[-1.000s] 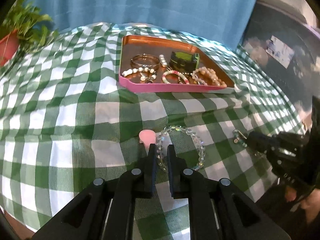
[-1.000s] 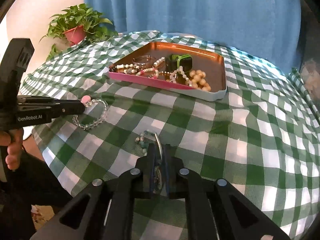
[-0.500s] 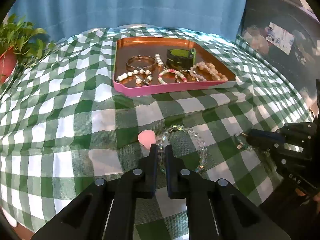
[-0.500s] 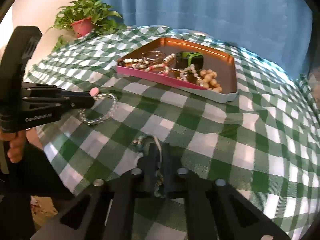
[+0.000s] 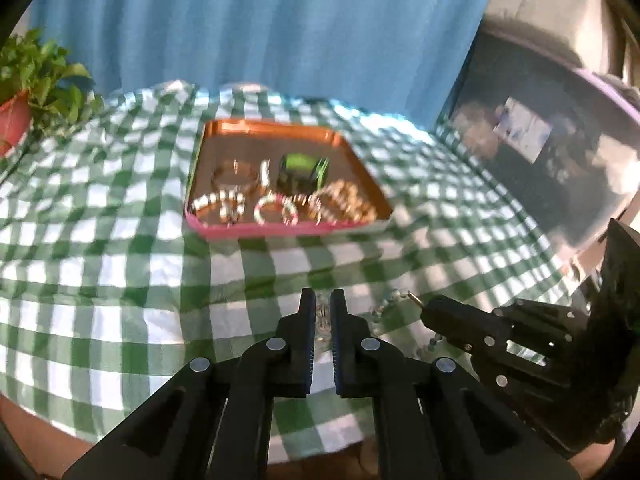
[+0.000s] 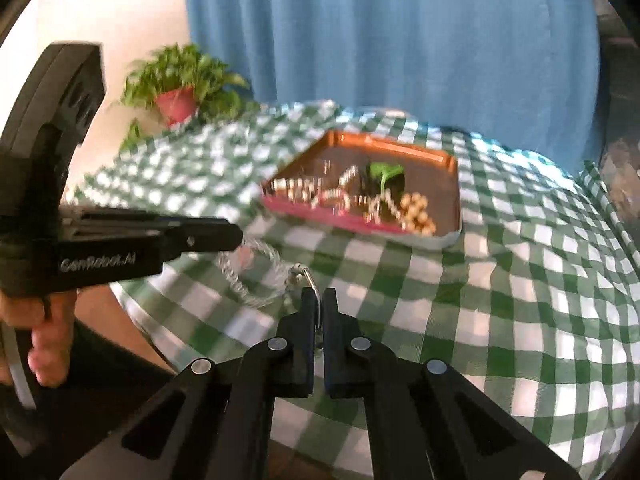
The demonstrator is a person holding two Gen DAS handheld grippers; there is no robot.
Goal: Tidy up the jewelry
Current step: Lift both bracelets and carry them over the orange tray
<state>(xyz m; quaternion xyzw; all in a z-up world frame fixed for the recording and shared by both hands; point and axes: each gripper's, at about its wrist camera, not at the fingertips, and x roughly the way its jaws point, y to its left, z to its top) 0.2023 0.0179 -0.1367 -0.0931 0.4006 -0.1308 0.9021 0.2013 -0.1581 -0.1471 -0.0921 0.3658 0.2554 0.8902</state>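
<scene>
My left gripper (image 5: 322, 300) is shut on a clear bead bracelet (image 5: 321, 314), held above the green checked cloth. In the right wrist view that left gripper (image 6: 234, 236) comes in from the left, and the clear bracelet (image 6: 244, 284) hangs below its tip with a pink charm (image 6: 244, 257). My right gripper (image 6: 319, 296) is shut on a silver bangle (image 6: 310, 276) with small teal beads. From the left wrist camera the right gripper (image 5: 426, 310) is at lower right, beads (image 5: 384, 306) dangling from it. The pink-rimmed copper tray (image 5: 280, 232) further back holds several bracelets.
A potted plant (image 6: 180, 84) in a red pot stands at the table's far left corner. A blue curtain (image 5: 260, 28) hangs behind the table. A hand (image 6: 44, 344) grips the left tool. A green and black box (image 5: 302, 168) sits in the tray (image 6: 450, 200).
Both grippers closed fully on their bracelets and rose, lifting them off the cloth. The table and tray now look further below, with motion blur.
</scene>
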